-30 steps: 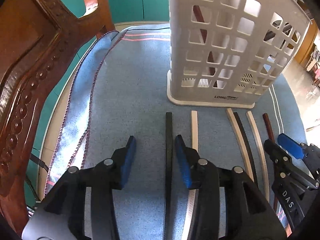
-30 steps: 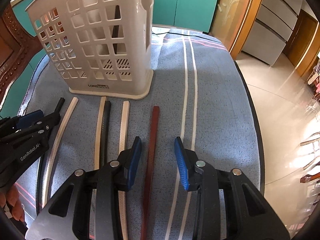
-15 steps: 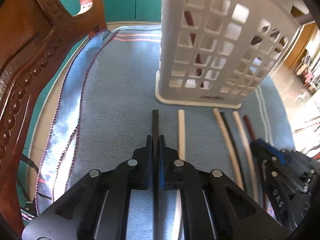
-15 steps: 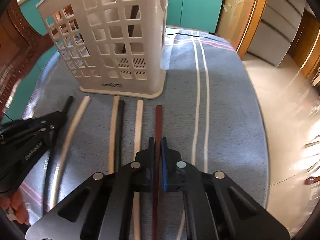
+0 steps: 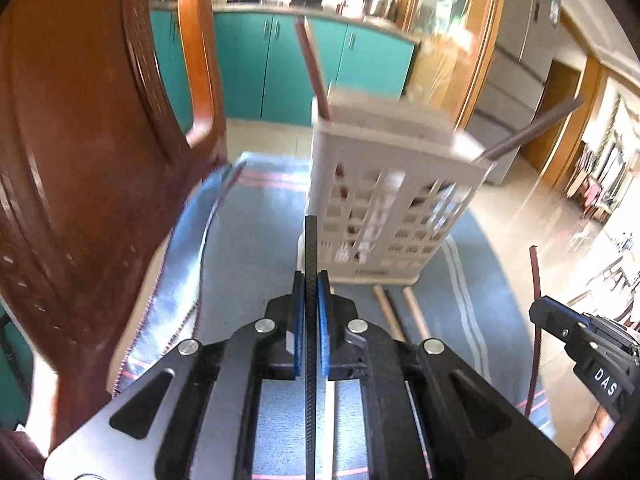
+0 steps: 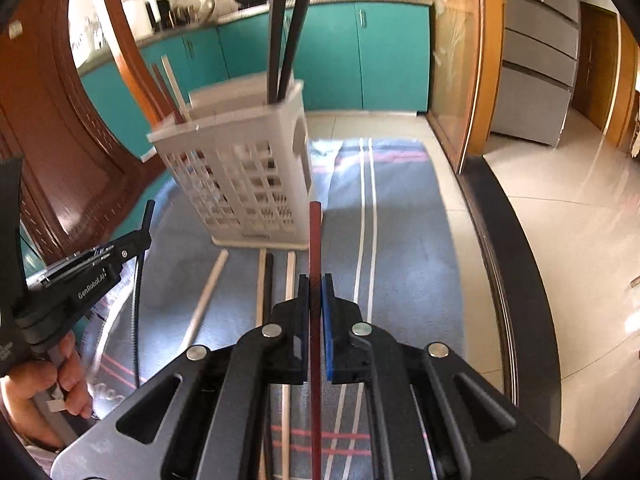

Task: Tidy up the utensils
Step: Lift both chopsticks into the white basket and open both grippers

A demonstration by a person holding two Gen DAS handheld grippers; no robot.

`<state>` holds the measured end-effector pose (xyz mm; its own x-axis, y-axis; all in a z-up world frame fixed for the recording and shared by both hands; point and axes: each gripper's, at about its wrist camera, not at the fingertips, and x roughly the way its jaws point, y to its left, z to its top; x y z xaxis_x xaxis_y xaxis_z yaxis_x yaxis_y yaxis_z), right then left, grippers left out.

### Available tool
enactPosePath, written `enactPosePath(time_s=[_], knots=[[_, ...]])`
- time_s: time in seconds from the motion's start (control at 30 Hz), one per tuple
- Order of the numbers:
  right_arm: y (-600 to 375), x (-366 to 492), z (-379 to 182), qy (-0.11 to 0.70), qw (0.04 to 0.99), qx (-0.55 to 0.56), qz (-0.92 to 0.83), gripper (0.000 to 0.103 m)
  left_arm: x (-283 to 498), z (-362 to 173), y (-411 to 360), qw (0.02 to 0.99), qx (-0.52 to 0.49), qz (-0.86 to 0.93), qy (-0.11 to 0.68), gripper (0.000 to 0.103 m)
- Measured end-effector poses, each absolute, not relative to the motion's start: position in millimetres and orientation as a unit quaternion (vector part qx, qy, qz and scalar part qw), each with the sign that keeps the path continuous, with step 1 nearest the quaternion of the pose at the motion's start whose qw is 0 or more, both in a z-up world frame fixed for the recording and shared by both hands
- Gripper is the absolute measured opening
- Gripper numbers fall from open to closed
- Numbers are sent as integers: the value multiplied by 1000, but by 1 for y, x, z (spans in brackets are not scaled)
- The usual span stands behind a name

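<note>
My left gripper (image 5: 311, 280) is shut on a black chopstick (image 5: 311, 248) and holds it lifted off the blue cloth, pointing at the white lattice utensil holder (image 5: 384, 184). My right gripper (image 6: 316, 284) is shut on a dark red chopstick (image 6: 315, 236), also lifted, in front of the holder (image 6: 248, 168). The holder has several chopsticks standing in it. Cream and black chopsticks (image 6: 208, 284) lie on the cloth before the holder. The right gripper shows in the left wrist view (image 5: 560, 316); the left gripper shows in the right wrist view (image 6: 132, 240).
A carved wooden chair back (image 5: 80, 160) stands close on the left. The table with its blue striped cloth (image 6: 400, 208) ends at a dark edge (image 6: 504, 248) on the right, with tiled floor beyond. Teal cabinets (image 6: 340, 48) are behind.
Both grippers, shut on their chopsticks half a second ago, have lifted them off the cloth and tilted up. One second ago both were open over the chopsticks.
</note>
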<state>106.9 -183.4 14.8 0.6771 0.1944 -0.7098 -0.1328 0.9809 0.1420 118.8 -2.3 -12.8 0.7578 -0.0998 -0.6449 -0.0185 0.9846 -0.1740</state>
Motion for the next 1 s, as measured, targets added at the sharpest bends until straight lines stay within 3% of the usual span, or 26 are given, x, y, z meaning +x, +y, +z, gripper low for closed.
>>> enactPosePath(time_s=[0.63, 0.83, 1.0], knots=[[-194, 81, 140, 261, 952, 74, 145, 7, 69, 135, 49, 967, -209, -66, 127, 7], [-192, 92, 187, 209, 960, 79, 171, 7, 70, 139, 63, 961, -274, -29, 22, 7], [-191, 103, 219, 127, 975, 93, 157, 7, 97, 120, 47, 966, -259, 5, 8, 7]])
